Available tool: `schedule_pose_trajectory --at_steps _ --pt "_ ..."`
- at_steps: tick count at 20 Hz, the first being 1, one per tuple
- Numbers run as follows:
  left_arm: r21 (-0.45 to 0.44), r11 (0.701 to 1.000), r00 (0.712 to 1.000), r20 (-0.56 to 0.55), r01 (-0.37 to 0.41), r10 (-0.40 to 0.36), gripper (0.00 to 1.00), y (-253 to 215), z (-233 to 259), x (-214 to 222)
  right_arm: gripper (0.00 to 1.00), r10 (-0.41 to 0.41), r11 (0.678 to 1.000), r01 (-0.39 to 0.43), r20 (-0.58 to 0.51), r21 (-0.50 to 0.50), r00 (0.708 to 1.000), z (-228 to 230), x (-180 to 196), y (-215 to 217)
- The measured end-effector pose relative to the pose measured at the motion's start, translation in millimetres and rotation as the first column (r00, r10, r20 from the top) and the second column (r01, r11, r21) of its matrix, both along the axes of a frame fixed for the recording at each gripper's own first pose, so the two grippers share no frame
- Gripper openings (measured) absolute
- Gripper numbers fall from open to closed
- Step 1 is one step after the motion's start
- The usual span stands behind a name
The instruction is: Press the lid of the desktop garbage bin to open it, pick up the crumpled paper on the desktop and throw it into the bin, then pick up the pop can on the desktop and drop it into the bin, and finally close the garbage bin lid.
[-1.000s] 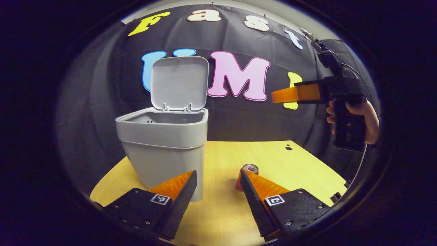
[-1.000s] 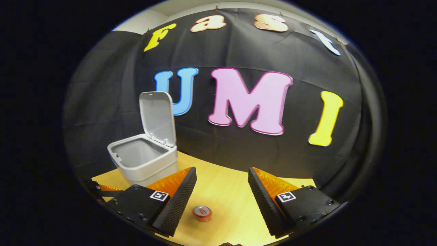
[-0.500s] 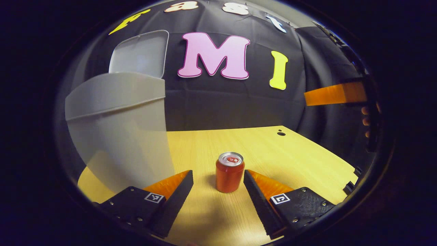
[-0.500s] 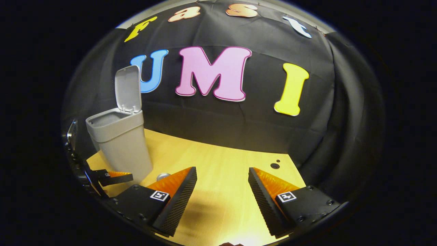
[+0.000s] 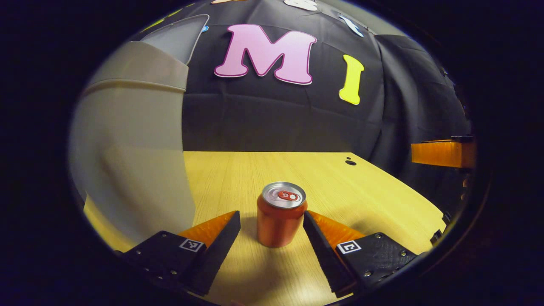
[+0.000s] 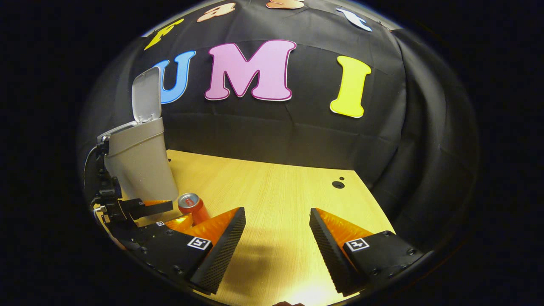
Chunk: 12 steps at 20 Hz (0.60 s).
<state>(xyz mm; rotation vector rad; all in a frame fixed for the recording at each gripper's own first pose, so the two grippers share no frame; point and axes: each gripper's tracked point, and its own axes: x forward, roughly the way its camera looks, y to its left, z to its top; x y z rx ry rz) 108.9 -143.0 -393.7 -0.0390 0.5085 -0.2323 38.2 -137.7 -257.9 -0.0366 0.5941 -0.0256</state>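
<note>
Wood-grain desktop [image 5: 340, 191] carries the grey bin [image 5: 131, 148], lid [image 6: 146, 95] raised, then the upright red pop can [image 5: 280, 214], label unreadable, standing between the spread left gripper [image 5: 271, 223] fingers, untouched; right gripper [image 6: 276, 227] likewise spread, empty.

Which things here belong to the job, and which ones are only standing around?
Belong to the job: pop can, garbage bin with raised lid, left gripper.
Only around: right gripper, wooden table, black cloth wall.
</note>
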Motion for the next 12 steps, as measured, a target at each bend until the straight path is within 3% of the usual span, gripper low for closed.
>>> schedule_pose_trajectory --at_steps 12 --pt "0.028 0.998 0.998 0.025 0.063 -0.064 0.99 -20.6 -20.8 40.7 0.98 -0.033 0.999 0.034 -0.047 0.023 0.998 -45.3 -12.8 -8.2"
